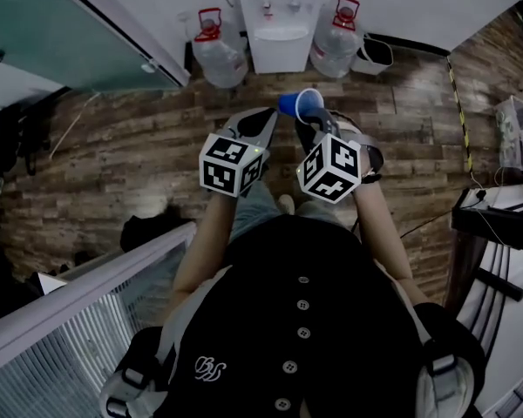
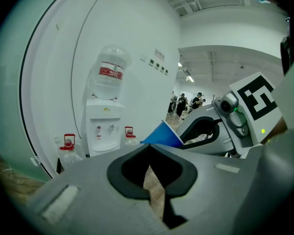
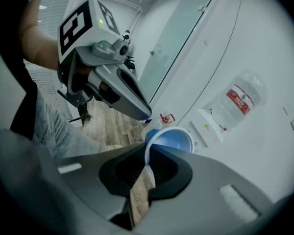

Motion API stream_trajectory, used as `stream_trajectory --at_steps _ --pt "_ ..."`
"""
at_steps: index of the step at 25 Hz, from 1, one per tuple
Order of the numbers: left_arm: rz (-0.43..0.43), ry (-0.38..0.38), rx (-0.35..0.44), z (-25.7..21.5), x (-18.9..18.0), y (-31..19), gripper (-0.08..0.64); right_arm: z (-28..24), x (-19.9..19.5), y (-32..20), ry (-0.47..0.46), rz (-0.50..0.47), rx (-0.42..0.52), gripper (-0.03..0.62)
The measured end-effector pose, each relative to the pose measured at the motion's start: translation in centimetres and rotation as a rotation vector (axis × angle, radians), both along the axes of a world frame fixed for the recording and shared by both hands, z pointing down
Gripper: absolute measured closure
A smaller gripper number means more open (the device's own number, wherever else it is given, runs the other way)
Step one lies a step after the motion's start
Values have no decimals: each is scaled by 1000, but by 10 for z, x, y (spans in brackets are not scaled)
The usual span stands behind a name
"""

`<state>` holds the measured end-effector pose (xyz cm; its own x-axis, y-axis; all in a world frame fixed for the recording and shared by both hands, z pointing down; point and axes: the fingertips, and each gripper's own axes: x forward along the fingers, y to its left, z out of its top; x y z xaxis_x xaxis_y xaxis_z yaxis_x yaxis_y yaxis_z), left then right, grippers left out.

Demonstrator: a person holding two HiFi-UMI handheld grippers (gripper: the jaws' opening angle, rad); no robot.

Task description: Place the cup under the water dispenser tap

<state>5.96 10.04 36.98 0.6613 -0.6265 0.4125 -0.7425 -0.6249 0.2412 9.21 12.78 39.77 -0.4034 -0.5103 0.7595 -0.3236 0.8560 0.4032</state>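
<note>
Though the left claw is pinched closed on nothing, just to its right the blue cup hangs tilted in the air, its thin rim wall nipped between the nearly closed jaws of the right claw. It looks light and flimsy, likely to buckle under a hard squeeze or slip from so small a bite, so the rim wants gentle, steady pressure. Ahead of both claws, well apart, stand a water jug, the water dispenser, a second jug and a white bin; nothing lies between cup and tap, though the jugs crowd the dispenser's sides.
</note>
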Motion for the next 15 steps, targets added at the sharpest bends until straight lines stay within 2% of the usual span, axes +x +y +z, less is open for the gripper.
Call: stream_trajectory --at_steps 11,15 --pt "74 3 -36 16 -21 -102 561 17 -24 -102 60 40 -2 568" --pt "119 0 -35 13 -29 -145 561 13 -40 -144 43 63 -9 568"
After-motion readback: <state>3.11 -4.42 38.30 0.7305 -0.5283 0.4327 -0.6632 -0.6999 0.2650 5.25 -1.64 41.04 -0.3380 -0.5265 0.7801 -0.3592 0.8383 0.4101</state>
